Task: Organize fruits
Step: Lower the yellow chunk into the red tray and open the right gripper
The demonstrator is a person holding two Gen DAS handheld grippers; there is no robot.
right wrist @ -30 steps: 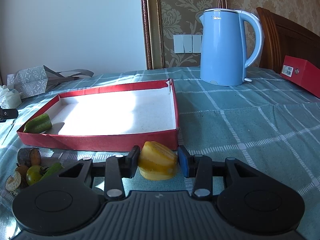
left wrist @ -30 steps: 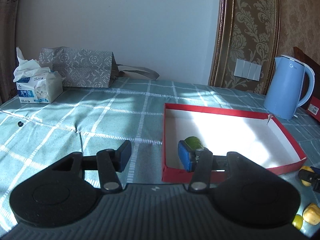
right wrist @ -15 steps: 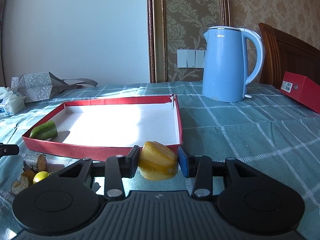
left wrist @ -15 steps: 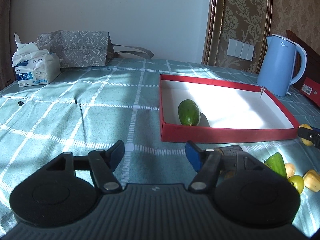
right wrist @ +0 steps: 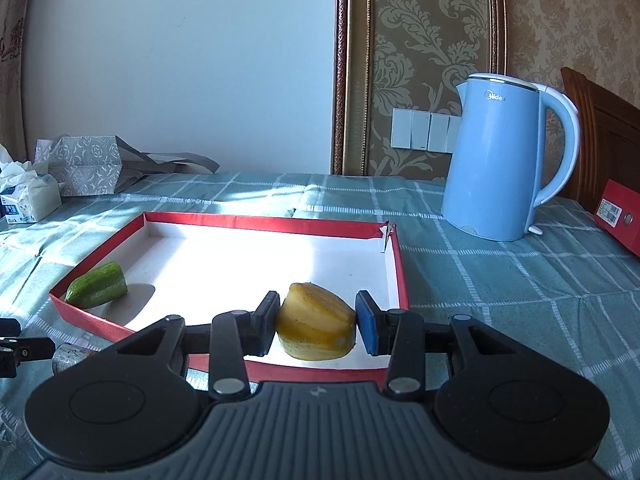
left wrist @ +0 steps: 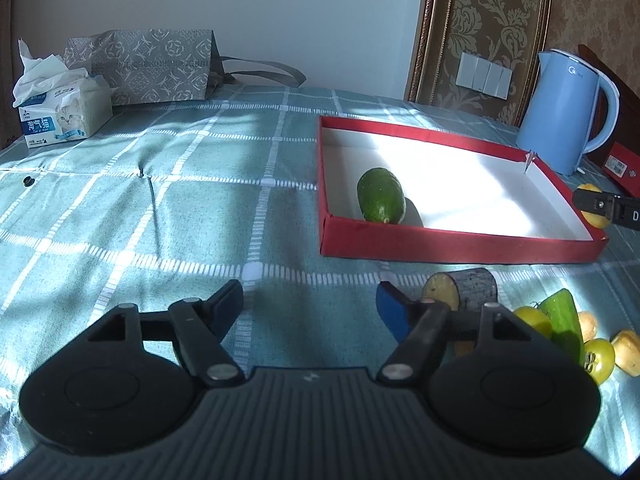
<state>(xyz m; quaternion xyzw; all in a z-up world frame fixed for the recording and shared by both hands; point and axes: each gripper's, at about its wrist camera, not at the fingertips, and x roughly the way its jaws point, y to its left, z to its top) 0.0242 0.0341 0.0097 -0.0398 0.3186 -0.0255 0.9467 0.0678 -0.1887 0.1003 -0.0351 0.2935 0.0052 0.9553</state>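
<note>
Right tool gripping yellow fruit above red tray's near edge, left tool just widened — empty, over bare cloth

Each tool is black plastic, with a ribbed centre plate flanked by two round housings. The left tool and right tool carry silver pivot screws and blue-faced pads.

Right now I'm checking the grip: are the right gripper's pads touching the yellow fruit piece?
Touching. The right wrist view shows the right gripper with both pads pressed against the sides of the yellow fruit piece, held over the red tray.
</note>
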